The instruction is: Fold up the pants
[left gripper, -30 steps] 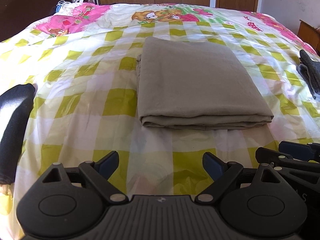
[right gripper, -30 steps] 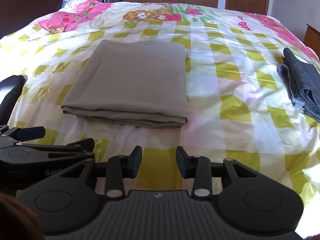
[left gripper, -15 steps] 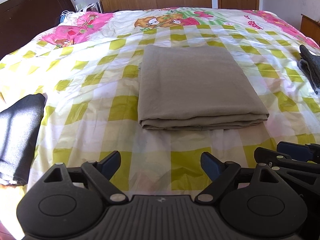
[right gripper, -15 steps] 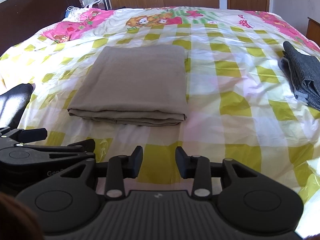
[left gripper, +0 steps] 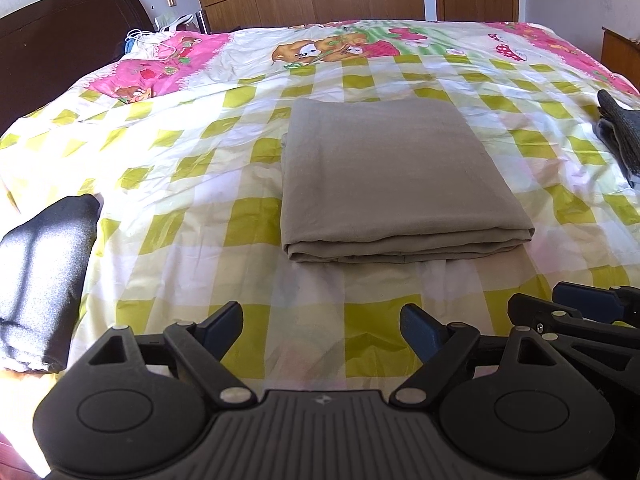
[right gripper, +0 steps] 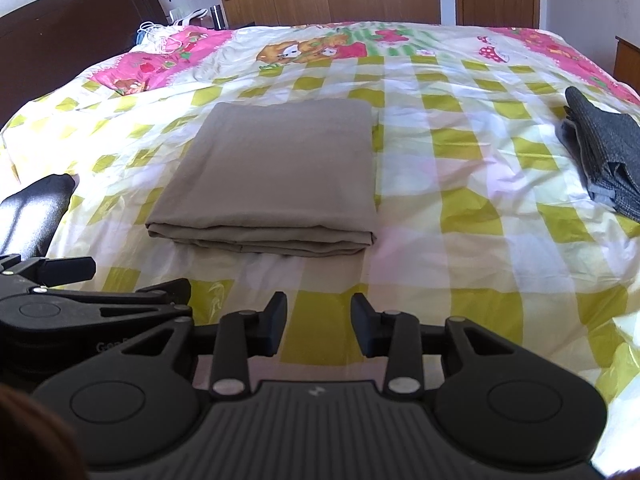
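Strong daylight falls on the glossy yellow-green checked bedsheet (left gripper: 192, 184), giving white glare at the left of both frames, while the sharp pictures bend at the fisheye edges, with dark vignette corners.

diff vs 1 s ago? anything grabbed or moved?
Both grippers, left gripper and right gripper, have backed away from the folded khaki pants and risen slightly, so more of the bed shows. Nothing grabbed or released. Both remain open and empty; pants, black garment and grey garment unmoved.
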Demonstrator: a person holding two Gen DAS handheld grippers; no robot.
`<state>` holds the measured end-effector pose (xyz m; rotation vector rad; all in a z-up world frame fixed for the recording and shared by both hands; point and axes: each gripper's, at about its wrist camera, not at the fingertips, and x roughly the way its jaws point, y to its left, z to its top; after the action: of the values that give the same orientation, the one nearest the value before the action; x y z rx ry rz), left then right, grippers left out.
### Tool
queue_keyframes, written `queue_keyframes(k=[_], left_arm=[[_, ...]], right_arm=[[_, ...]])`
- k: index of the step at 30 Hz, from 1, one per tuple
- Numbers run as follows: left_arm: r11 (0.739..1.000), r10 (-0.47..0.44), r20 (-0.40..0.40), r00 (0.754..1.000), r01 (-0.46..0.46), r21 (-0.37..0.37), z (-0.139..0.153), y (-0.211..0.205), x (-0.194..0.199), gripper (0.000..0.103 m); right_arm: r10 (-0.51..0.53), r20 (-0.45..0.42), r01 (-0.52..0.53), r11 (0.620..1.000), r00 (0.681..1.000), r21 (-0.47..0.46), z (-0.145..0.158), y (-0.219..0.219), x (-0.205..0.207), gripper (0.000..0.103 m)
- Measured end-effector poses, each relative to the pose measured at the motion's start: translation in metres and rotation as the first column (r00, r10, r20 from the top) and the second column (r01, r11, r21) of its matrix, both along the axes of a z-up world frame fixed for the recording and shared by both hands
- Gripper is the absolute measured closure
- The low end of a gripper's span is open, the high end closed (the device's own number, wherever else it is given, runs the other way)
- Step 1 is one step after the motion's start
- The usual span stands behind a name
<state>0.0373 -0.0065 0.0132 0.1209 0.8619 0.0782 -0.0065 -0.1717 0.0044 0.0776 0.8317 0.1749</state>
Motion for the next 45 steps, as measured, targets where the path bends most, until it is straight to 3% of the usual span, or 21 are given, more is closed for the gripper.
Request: queue_keyframes(k=[26,30,45], left_arm=[[1.000,-0.001,0.019,1.000,0.001,-0.007,0.001,-0.001,0.002,0.008],[1.000,0.005,0.011,1.000,-0.005,0.010,-0.002,0.001,0.002,0.007],[1.000,-0.006,-0.011,1.000,0.006,-0.002,-0.006,0.001,0.003,0.007]], right_arm=[[-0.011,0.009,0.011,1.000,1.000,0.014,-0.002,-0.001,0.001,0.071],[-0.014,0.015,0.014,1.000,1.000,0.017,-0.002,-0.001,0.001,0.065],[-0.022,-0.008,0.022,1.000,1.000,0.010,-0.007,-0.002,0.004,0.064]])
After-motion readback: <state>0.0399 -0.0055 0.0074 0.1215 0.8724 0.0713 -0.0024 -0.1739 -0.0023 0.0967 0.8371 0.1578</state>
